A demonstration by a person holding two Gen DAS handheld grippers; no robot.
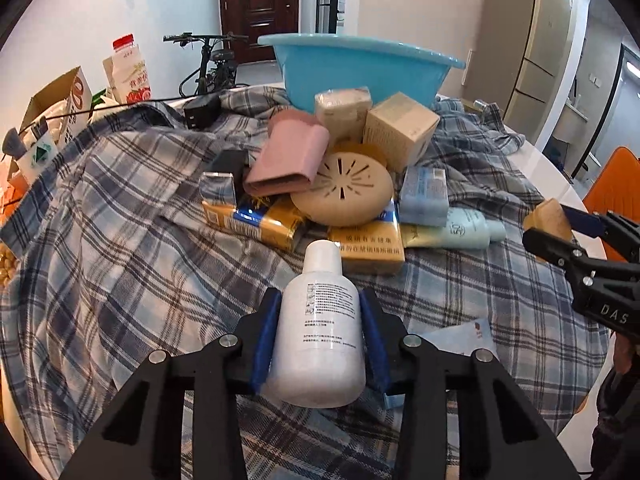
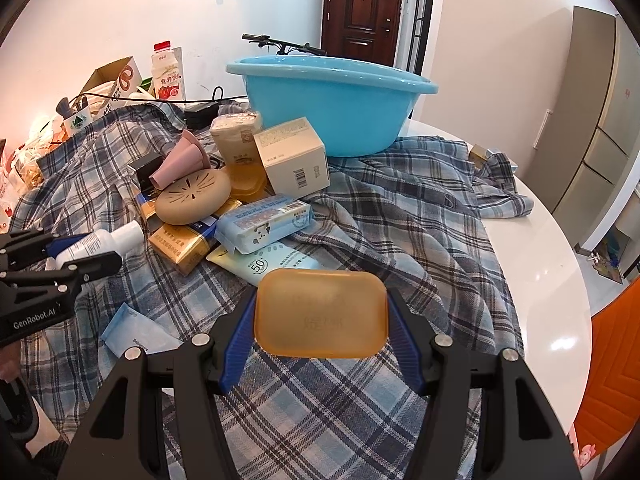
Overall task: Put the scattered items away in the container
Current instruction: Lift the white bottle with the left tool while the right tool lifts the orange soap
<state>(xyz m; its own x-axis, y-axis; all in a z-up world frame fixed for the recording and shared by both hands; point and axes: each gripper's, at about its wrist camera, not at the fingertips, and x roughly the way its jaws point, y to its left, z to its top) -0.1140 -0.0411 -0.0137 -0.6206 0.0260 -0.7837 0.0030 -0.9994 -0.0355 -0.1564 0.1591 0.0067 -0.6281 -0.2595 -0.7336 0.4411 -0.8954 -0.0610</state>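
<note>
My left gripper (image 1: 320, 304) is shut on a white bottle (image 1: 320, 332) held above the plaid cloth (image 1: 120, 260). My right gripper (image 2: 321, 304) is shut on an amber soap bar (image 2: 321, 312); it also shows at the right of the left wrist view (image 1: 548, 216). The blue basin (image 1: 360, 68) stands at the back of the table, also in the right wrist view (image 2: 332, 108). In front of it lies a pile: a pink roll (image 1: 288, 160), a beige round disc (image 1: 342, 190), a cream box (image 1: 400, 128), a blue wipes pack (image 2: 264, 222), gold cartons (image 1: 368, 248) and a tube (image 2: 272, 264).
A milk carton (image 2: 168, 74), an open cardboard box (image 1: 56, 108) and a black charger (image 1: 202, 112) sit at the back left. A blue packet (image 2: 132, 330) lies on the cloth. The white table edge (image 2: 552, 280) curves on the right, with an orange chair (image 2: 612, 360) beyond.
</note>
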